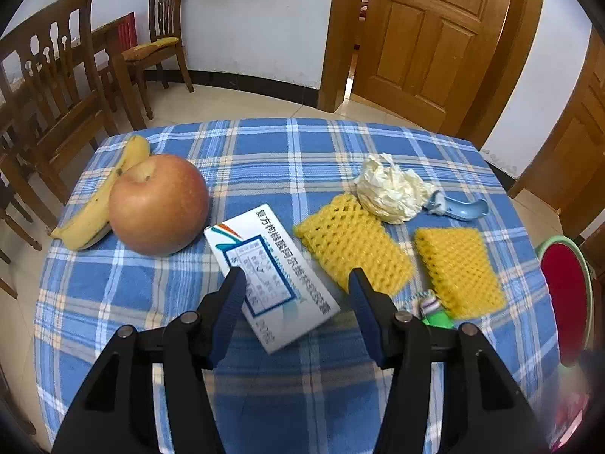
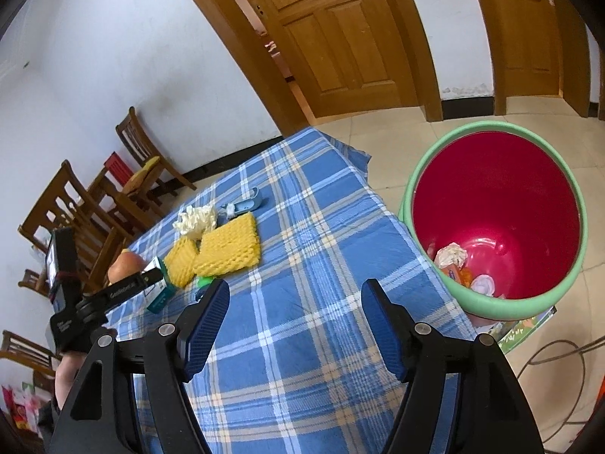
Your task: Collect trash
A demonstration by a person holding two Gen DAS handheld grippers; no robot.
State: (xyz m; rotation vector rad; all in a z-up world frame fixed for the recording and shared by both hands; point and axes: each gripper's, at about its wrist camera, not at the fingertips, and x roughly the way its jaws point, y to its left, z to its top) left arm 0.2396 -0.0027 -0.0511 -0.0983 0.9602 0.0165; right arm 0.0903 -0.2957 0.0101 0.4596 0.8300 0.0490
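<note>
My left gripper (image 1: 297, 283) is open, its jaws on either side of a white medicine box (image 1: 272, 272) that lies on the blue plaid tablecloth (image 1: 264, 143). Two yellow foam fruit nets (image 1: 351, 247) (image 1: 459, 270) and a crumpled white tissue (image 1: 391, 189) lie to its right. My right gripper (image 2: 295, 299) is open and empty above the cloth (image 2: 302, 227), left of a red bin with a green rim (image 2: 495, 223) that holds some trash. The nets (image 2: 230, 246) and tissue (image 2: 196, 219) also show in the right wrist view.
An apple (image 1: 159, 204) and a banana (image 1: 102, 204) lie at the table's left. A blue peeler (image 1: 457, 208) lies behind the tissue, a small green item (image 1: 435, 312) by my right finger. Wooden chairs (image 1: 49, 87) stand left; doors (image 1: 427, 38) behind.
</note>
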